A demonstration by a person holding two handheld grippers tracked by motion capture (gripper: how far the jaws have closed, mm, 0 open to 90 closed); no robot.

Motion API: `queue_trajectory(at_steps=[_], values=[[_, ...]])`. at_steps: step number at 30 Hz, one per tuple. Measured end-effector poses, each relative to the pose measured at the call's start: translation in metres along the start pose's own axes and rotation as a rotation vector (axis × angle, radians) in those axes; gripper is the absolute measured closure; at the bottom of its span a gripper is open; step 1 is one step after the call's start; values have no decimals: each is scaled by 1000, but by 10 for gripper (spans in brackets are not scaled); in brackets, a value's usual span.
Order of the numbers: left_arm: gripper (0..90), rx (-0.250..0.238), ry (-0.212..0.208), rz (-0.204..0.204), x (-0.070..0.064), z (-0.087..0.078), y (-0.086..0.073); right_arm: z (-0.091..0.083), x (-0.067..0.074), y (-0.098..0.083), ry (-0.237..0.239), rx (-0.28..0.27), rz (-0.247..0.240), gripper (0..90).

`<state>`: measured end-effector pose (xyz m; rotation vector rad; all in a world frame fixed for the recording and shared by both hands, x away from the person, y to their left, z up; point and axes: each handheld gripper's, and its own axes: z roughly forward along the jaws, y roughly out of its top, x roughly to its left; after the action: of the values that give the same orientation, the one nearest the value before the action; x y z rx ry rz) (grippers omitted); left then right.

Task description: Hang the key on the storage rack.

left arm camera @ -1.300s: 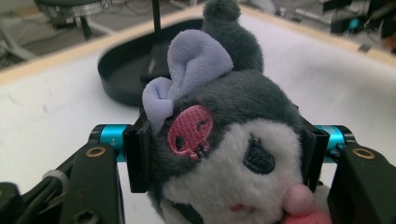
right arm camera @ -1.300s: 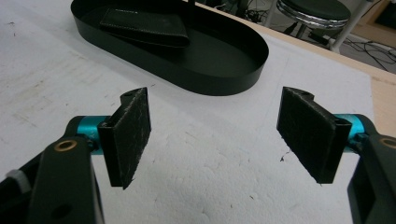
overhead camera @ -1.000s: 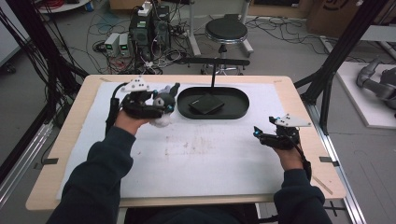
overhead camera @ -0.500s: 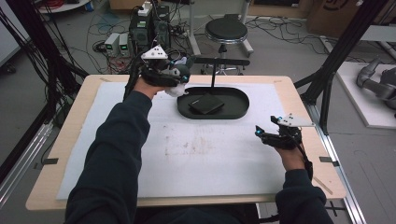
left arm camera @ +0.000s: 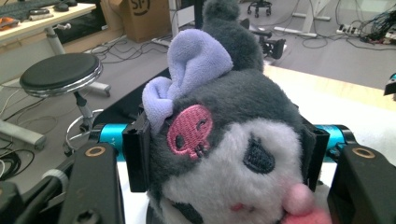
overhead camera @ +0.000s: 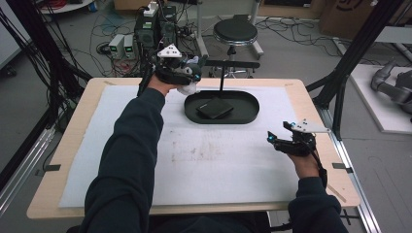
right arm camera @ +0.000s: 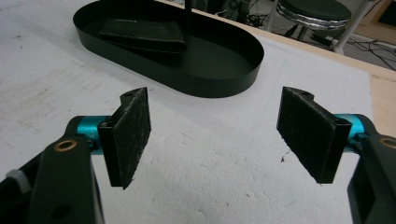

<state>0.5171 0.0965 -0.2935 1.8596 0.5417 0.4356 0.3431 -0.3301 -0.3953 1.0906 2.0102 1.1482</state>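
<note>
A plush toy (left arm camera: 233,140), dark grey and white with a lavender bow and a pink skull patch, sits between the jaws of my left gripper (left arm camera: 224,154), which is shut on its head. In the high view this gripper (overhead camera: 190,74) hangs over the table's far edge, just past the left end of a black oval tray (overhead camera: 243,120), with the plush toy (overhead camera: 188,88) under it. A flat black wallet (overhead camera: 214,108) lies in the tray. My right gripper (overhead camera: 273,141) hovers open above the white mat, with nothing between its pads (right arm camera: 130,135).
A thin black post with a crossbar (overhead camera: 233,64) rises from the tray's far side. The white mat (overhead camera: 209,165) covers most of the wooden table. A stool (overhead camera: 235,31), cables and electronics boxes stand on the floor behind. A black frame leg (overhead camera: 340,92) stands at the right.
My left hand has carried the plush toy from beside the tray's left end toward the far edge of the table and slightly right. The right gripper has stayed put.
</note>
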Motion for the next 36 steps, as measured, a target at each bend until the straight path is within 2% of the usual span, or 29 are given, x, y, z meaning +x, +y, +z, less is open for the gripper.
queue_trajectory(at_steps=[8, 10, 14, 21, 28, 32, 36], values=[[378, 25, 43, -23, 10, -1, -6, 1, 0, 0, 2, 3, -2, 265], [375, 40, 64, -30, 12, -1, -7, 1, 0, 0, 2, 3, -3, 265], [373, 39, 105, -49, 14, 2, -8, 1, 1, 0, 2, 6, -2, 265], [366, 74, 179, -76, 13, 13, -13, 0, 0, -1, 3, 3, -2, 265], [366, 125, 268, -77, 9, 24, -32, 0, 0, -3, 6, 9, -3, 267], [366, 170, 289, -51, 7, 29, -41, -1, -1, -3, 6, 9, -3, 266], [366, 182, 304, -42, 3, 35, -42, 0, 0, -3, 6, 14, -4, 267]])
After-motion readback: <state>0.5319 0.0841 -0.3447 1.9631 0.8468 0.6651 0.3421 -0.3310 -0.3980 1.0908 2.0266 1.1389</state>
